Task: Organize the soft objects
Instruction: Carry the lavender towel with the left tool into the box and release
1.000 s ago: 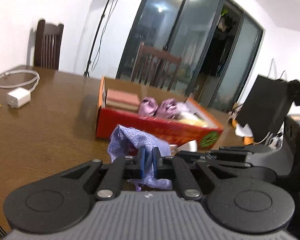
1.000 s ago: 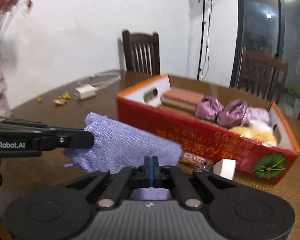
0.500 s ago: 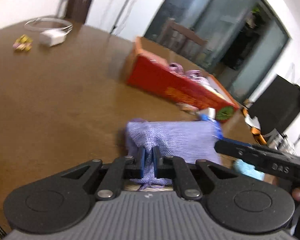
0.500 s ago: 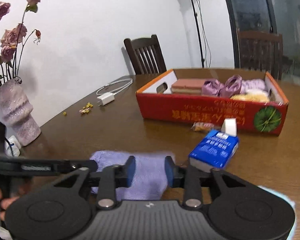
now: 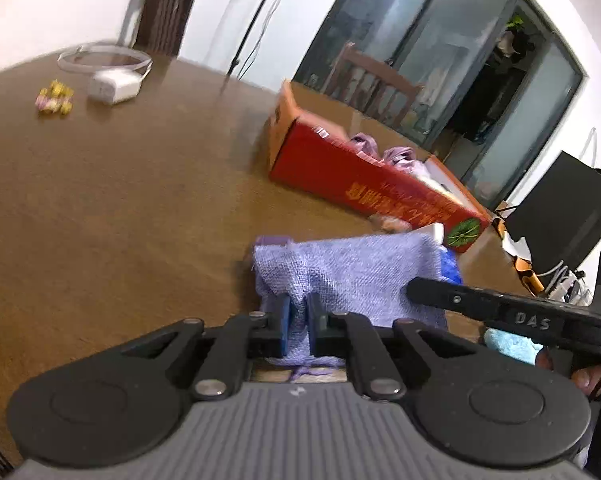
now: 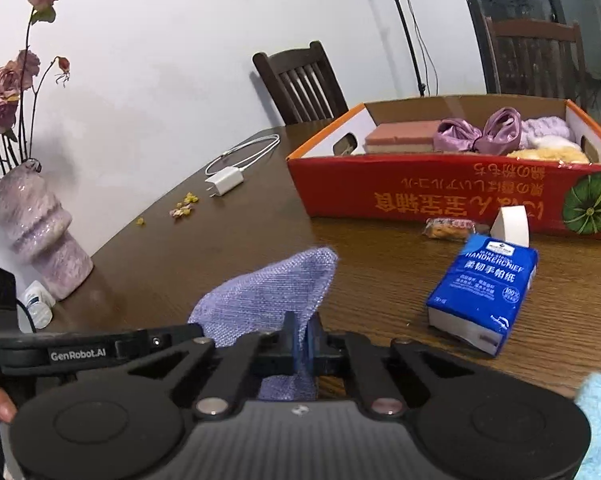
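Note:
A purple woven cloth is stretched low over the brown table between both grippers. My left gripper is shut on one edge of it. My right gripper pinches the opposite edge of the cloth, its jaws closing tight with the fabric pressed between the pads. Each view shows the other gripper's finger reaching the cloth from the side. Behind stands a red cardboard box holding a pink sponge, purple satin bows and fluffy pieces. A light blue fluffy cloth lies at the near right.
A blue tissue pack, a small snack packet and a white wedge lie before the box. A purple vase with roses stands left. A white charger and petals lie further back. Chairs line the table's far side.
The cloth came down from in front of the box to just above the table. My right gripper opened half a second ago and has shut on the cloth's edge again.

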Motion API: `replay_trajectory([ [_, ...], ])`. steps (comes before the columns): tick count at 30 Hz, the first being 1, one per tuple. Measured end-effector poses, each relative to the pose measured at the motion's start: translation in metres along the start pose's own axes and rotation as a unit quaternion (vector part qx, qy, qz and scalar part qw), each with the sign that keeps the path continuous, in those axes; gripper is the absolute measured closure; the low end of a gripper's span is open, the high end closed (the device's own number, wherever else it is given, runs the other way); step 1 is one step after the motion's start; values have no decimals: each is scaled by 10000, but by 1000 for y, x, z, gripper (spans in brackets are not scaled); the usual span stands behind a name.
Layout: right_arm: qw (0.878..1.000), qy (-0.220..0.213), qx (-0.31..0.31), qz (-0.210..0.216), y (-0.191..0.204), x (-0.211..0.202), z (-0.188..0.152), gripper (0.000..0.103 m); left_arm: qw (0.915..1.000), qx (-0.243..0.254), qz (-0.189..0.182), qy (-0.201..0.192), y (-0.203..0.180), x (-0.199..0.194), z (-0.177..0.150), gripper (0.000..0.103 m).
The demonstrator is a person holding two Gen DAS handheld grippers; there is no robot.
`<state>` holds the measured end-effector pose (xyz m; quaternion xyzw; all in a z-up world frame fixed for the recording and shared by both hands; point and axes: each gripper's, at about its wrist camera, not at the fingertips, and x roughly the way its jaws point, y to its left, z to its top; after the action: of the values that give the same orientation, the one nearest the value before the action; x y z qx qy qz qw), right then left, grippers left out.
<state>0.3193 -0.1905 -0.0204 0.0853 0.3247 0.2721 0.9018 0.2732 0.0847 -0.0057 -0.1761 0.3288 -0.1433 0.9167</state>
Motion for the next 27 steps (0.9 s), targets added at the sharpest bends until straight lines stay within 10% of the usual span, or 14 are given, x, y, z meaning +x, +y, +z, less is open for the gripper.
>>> replay_trajectory([
  [11,9971,-697,-235,-206,-29,-14,99,99,9880,916,-939,-811,-70,22,131,96],
  [17,9993,-129,163,-309,-86,54,177,99,9918,1184,-156,-444,-77,120,174,96],
  [23,9959,660,130,-597,-112,133,177,96,9906,1321,332,118,-69,181,168,92],
  [27,9926,1099,68,-510,-114,157,165,87,9912,1291,278,53,-58,175,166,58],
])
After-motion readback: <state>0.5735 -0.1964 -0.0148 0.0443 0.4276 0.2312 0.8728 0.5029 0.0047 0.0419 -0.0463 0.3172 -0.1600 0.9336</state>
